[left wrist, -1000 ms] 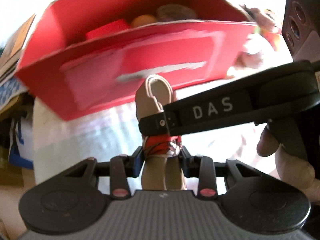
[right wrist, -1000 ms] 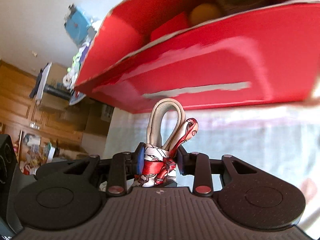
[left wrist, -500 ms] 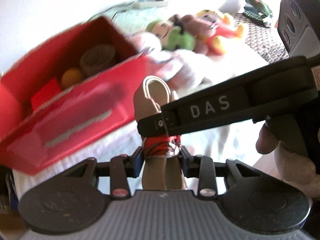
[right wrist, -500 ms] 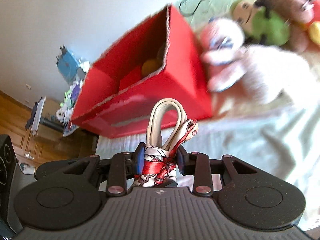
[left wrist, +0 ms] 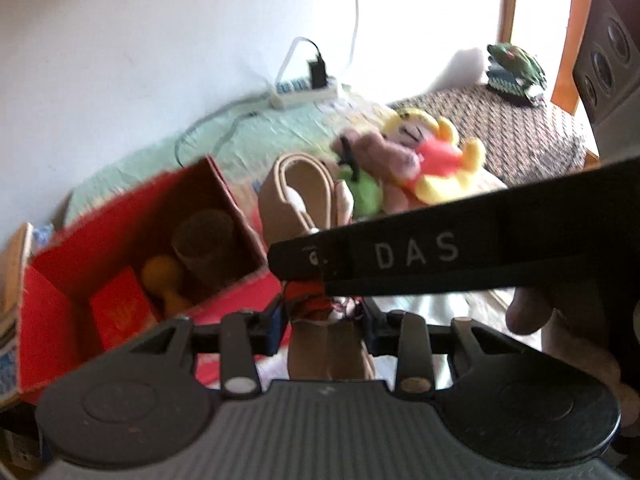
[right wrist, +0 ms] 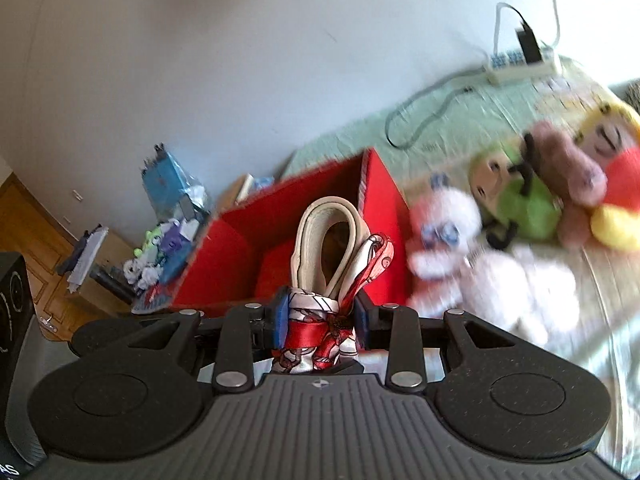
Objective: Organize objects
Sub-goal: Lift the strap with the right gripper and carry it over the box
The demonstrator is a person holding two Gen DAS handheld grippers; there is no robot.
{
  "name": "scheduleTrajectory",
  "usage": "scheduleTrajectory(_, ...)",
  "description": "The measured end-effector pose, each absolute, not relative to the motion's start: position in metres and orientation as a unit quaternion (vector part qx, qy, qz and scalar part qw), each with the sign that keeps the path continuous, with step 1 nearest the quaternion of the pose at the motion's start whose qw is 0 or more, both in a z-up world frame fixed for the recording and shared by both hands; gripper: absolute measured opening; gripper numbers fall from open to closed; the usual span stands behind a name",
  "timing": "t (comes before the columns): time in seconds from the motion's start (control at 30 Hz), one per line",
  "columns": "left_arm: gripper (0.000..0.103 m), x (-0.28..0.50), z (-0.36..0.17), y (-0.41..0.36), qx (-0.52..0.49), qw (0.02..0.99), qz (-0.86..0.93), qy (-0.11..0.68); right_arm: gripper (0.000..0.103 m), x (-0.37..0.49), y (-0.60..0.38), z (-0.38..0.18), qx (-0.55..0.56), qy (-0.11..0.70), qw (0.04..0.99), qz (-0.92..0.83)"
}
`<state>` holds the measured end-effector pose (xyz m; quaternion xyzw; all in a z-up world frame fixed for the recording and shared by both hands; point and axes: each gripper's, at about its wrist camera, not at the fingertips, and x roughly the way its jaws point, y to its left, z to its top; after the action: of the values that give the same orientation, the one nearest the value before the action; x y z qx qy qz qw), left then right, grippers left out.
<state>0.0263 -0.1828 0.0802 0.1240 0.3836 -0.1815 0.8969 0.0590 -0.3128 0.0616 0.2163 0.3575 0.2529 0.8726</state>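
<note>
Both grippers are shut on one beige folded strap (left wrist: pixel 302 200) tied with a red patterned scarf (right wrist: pixel 320 332). My left gripper (left wrist: pixel 324 316) grips its lower part, and my right gripper (right wrist: pixel 320 316) grips the scarf knot. The right gripper's black body (left wrist: pixel 440 256) crosses the left wrist view. The strap's loop (right wrist: pixel 328 240) stands upright. An open red box (left wrist: pixel 120 264) lies on the bed to the left, holding a brown cylinder (left wrist: pixel 202 240), an orange piece (left wrist: pixel 164 280) and a red block (left wrist: pixel 120 312). The box also shows in the right wrist view (right wrist: pixel 240 256).
Several plush toys (left wrist: pixel 408 172) lie on the bed right of the box; a white one (right wrist: pixel 480 264) lies nearest. A power strip (left wrist: pixel 304 90) with cables lies by the wall. A toy tank (left wrist: pixel 514 68) sits on a patterned seat. Clutter (right wrist: pixel 168 232) stands at the left.
Both grippers, still holding the strap, have pulled back and up from the red box. The box has shrunk and shifted lower left in view, and the plush toys and wall have appeared.
</note>
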Motion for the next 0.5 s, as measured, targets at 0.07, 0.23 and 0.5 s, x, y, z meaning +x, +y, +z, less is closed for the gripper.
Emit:
scheduleTrajectory(0.07, 0.035, 0.031, 0.086, -0.179, 0.122, 0.903, -0.173, 0.373, 0.035, 0.065, -0.307, 0.069, 0.21, 0.346, 0.877, 0.261)
scheduleTrajectory(0.23, 0.035, 0.047, 0.105, -0.159, 0.118, 0.918, -0.15, 0.349, 0.035, 0.084, -0.287, 0.085, 0.203, 0.32, 0.882, 0.281)
scheduleTrajectory(0.5, 0.035, 0.074, 0.126, -0.108, 0.11, 0.933, -0.114, 0.324, 0.035, 0.119, -0.237, 0.103, 0.195, 0.291, 0.884, 0.309)
